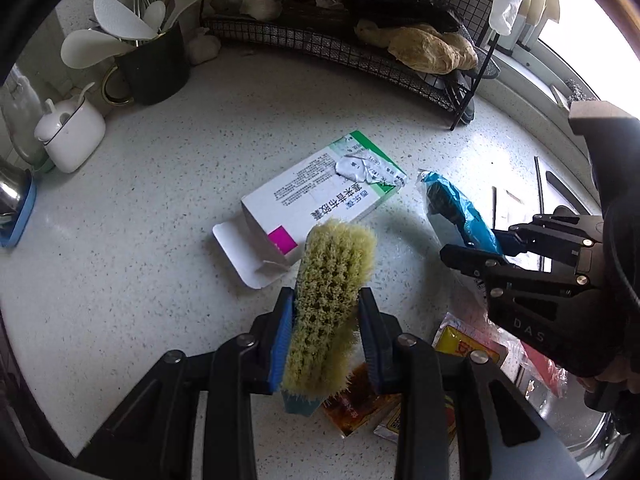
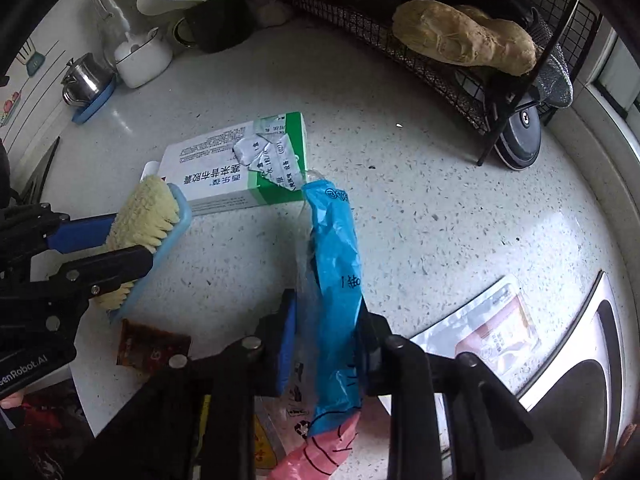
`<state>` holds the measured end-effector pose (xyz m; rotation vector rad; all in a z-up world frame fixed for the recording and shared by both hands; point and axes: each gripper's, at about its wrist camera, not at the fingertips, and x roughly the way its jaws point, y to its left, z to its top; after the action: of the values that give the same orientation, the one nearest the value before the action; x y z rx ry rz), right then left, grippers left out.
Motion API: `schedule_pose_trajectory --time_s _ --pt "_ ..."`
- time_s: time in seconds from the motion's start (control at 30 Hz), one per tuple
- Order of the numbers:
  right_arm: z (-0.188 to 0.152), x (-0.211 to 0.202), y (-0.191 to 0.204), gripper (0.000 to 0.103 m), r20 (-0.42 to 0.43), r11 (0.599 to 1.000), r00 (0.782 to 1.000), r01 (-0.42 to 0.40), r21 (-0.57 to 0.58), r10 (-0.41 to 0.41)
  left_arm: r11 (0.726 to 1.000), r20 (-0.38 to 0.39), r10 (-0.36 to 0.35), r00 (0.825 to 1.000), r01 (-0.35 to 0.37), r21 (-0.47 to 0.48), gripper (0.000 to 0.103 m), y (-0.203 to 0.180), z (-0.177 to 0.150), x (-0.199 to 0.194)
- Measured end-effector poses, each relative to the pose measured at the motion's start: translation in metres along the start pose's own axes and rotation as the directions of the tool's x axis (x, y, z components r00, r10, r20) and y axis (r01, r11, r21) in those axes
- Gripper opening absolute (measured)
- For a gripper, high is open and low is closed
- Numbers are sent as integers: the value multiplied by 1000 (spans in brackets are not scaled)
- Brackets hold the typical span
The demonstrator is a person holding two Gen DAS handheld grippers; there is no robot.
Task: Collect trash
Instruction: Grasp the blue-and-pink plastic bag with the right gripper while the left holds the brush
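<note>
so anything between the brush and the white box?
Nothing visible. The brush, clamped in the left gripper, sits right beside the box with only bare counter between. The blue wrapper lies off to the side, in the right gripper.

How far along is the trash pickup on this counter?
Early. In hand: the left hand-held gripper clamps a scrub brush, the right hand-held gripper a blue plastic wrapper. Left: the torn medicine box and brown sauce packet lie on the counter. No bin shows.
</note>
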<state>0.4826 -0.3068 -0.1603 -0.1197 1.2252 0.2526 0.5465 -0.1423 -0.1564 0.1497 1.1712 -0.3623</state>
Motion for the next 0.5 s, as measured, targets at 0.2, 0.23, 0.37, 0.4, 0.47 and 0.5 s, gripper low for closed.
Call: schedule_pose_trajectory --time_s 0.2,0.23,0.37,0.4,0.47,0.5 --pt "-5 -25 24 9 47 1000 999 -9 -30 11 999 45 -6 999 7 -36 30 12 -19 -30" --pt "-7 -32 28 9 62 999 998 -8 -33 10 999 55 -6 998 9 -41 30 13 -22 -36" --pt "-15 -62 40 9 107 999 994 -29 -34 32 999 102 -19 995 24 -45 30 15 -36 -62" --pt "-18 -69 44 9 117 999 993 -25 -37 30 999 112 -23 993 29 -44 30 15 -41 -68" --pt "-25 -82 54 9 131 999 991 -24 -46 30 999 129 -26 991 31 -39 30 14 -51 -80" --pt "-29 -88 58 9 138 999 990 -22 -48 29 999 137 -24 990 30 -37 30 14 -57 -86"
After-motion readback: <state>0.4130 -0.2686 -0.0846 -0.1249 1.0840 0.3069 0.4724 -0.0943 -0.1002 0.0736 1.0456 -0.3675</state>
